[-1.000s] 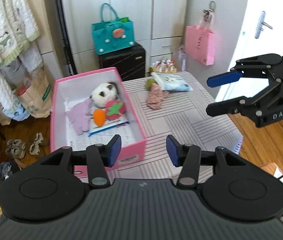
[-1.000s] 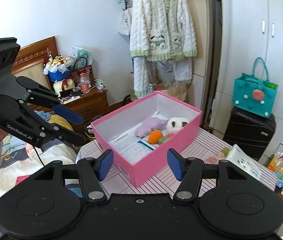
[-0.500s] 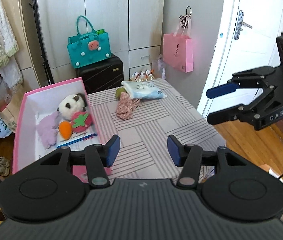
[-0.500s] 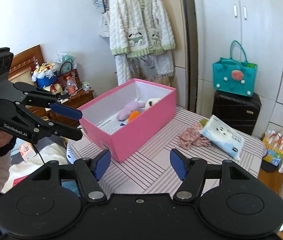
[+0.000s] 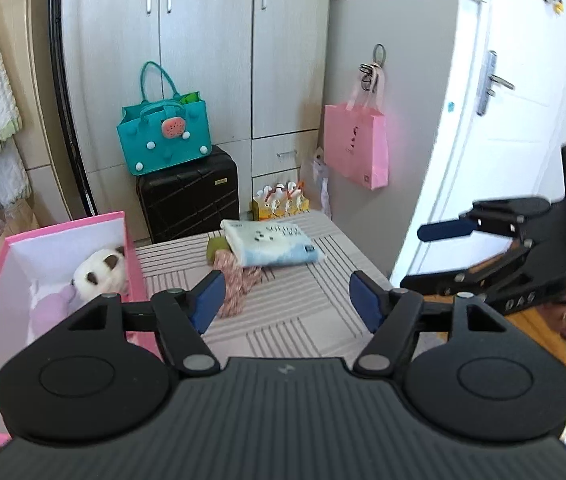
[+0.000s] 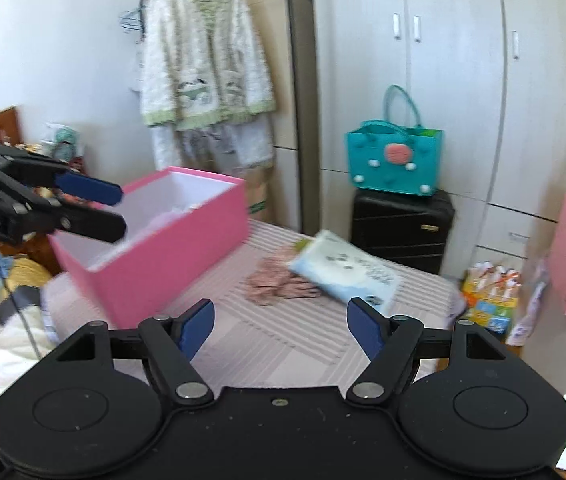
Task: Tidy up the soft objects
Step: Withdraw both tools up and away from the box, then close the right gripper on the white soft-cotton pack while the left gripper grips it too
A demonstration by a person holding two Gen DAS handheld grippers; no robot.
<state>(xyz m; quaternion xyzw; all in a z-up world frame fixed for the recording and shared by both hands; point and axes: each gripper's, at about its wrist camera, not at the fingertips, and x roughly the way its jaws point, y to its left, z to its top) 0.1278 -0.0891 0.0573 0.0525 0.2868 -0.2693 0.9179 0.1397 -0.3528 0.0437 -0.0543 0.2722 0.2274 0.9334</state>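
both grippers hang above the striped table (image 5: 303,320), jaws opening, nothing between them: left gripper (image 5: 286,298), right gripper (image 6: 281,326). the pink cloth (image 6: 279,284) lies at twelve o'clock, touching the tissue pack (image 6: 353,274); pink box (image 6: 171,256) at ten o'clock.

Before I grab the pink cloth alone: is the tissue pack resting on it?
Touching. In the left wrist view the tissue pack overlaps the upper edge of the pink cloth, with no gap between them.
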